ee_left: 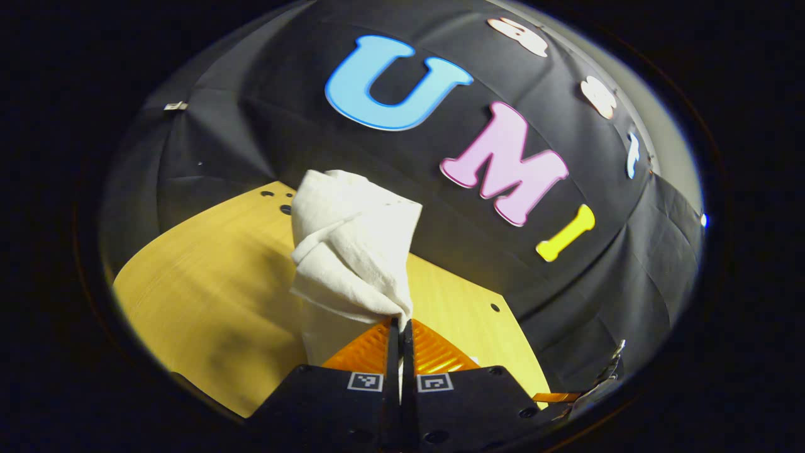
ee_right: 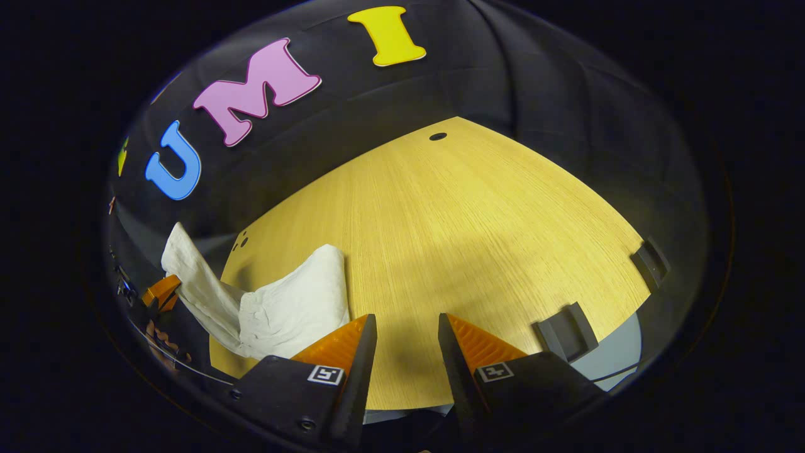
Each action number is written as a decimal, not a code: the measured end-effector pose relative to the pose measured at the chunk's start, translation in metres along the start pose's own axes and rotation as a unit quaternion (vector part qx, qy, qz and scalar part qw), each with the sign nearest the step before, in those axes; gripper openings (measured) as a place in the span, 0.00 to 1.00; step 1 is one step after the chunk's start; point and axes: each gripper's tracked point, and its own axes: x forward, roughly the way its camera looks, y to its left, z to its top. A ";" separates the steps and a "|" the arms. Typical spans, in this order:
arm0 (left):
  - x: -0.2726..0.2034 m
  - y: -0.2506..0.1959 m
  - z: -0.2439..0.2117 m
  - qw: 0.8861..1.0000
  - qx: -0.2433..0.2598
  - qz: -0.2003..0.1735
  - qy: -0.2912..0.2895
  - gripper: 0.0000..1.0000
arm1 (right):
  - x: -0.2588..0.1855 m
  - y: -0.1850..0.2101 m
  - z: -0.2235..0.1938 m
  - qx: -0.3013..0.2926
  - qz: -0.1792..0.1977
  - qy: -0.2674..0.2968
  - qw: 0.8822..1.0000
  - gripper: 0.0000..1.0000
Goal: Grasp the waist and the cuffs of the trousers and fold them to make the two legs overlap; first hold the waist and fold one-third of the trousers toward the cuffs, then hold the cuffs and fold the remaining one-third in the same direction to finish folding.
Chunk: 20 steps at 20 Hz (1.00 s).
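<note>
White trousers (ee_left: 352,251) bunched, lifted off table (ee_left: 207,277), pinched by left gripper (ee_left: 400,327). Right gripper (ee_right: 407,327) beside trousers, spread, empty. Folding looked barely begun.

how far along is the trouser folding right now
Early, by the look of it. The left gripper has its fingers shut on a bunched part of the white trousers, lifting it off the wooden table; which end it holds is unclear. In the right gripper view, the right gripper is open over bare wood, holding nothing. No flat, neat fold shows, so the folds in thirds look still to do.
</note>
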 end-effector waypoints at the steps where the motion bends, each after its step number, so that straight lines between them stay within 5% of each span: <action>1: 0.005 -0.011 -0.010 1.000 0.012 -0.006 0.009 0.05 | 0.000 -0.003 0.000 0.003 -0.002 0.000 1.000 0.62; 10: 0.021 -0.064 -0.105 0.991 0.072 -0.043 0.104 0.05 | -0.010 -0.023 0.002 0.015 -0.009 0.000 1.000 0.62; 20: 0.018 -0.099 -0.172 0.960 0.205 -0.091 0.168 0.09 | -0.025 -0.039 -0.007 0.030 -0.027 -0.004 0.999 0.62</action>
